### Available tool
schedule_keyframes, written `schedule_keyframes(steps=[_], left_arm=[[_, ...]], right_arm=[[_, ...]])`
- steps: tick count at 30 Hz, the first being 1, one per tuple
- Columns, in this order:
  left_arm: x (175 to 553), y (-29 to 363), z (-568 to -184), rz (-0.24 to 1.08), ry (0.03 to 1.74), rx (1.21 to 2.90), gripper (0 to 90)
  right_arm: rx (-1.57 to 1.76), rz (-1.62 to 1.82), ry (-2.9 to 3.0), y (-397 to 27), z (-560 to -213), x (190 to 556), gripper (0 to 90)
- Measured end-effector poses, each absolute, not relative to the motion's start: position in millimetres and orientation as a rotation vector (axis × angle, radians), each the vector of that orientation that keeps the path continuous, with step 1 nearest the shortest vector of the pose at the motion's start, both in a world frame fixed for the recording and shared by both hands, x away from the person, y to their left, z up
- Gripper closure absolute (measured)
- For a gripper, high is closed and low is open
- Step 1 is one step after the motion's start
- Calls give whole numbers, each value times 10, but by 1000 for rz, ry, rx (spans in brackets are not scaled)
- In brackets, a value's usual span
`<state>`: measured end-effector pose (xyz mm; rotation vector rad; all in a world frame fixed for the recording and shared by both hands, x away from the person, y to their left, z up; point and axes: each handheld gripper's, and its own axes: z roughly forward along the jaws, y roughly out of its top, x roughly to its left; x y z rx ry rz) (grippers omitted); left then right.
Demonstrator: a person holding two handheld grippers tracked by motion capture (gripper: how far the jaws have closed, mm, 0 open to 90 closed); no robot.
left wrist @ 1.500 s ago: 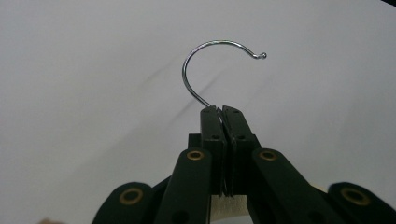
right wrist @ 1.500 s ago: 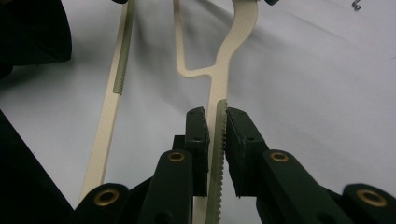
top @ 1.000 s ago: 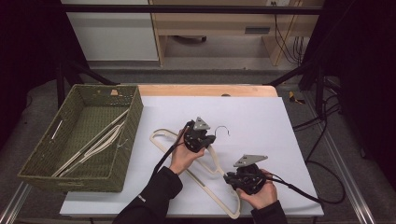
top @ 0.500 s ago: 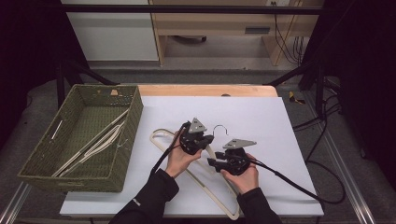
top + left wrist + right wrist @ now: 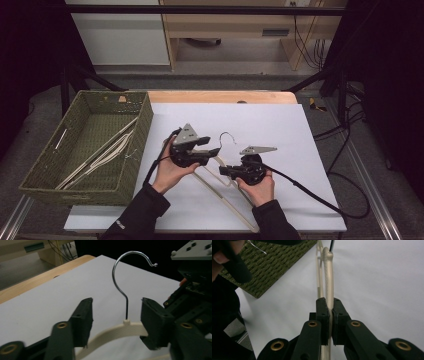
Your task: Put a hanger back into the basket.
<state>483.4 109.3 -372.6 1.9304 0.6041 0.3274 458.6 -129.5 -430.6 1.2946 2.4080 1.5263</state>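
A cream hanger (image 5: 220,192) with a metal hook (image 5: 227,136) is held over the white table sheet. My right gripper (image 5: 225,171) is shut on one of its arms; in the right gripper view the pads (image 5: 323,315) pinch the cream bar (image 5: 328,272). My left gripper (image 5: 212,151) is just left of the hook. Its jaws have just been opening and now stand apart on either side of the hanger's neck (image 5: 126,322), with the hook (image 5: 120,285) rising between them. My left gripper (image 5: 117,307) has no pad pressing on the bar.
A green woven basket (image 5: 45,170) stands at the table's left with pale hangers (image 5: 100,152) inside; its wall (image 5: 279,262) is close behind the held hanger. A black cable (image 5: 310,192) trails right from the right gripper. The sheet (image 5: 280,130) has free room to the right and behind.
The right gripper moved left to the hanger and closed on its arm. The left gripper shifted slightly left and up, and its jaws parted off the hanger's neck.
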Motion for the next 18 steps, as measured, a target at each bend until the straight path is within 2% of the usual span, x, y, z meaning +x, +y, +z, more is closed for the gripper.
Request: schedule_keyframes(steps=[3,7,13,18], left_arm=[[4749,1274,-3649,325,609,1912,304],[4638,1472,-3618,329,613,1938,200],[4532,1561,-3667,331,569,2013,192],[4458,1526,-3715,300,497,2070,237]], right_arm=[[1248,1515,2402,-1334,-4236,4543,871],[1165,1509,2432,-1399,-4146,4485,872],[990,1543,2507,-1410,-4023,4380,872],[905,1543,2552,-1376,-3976,4305,872]])
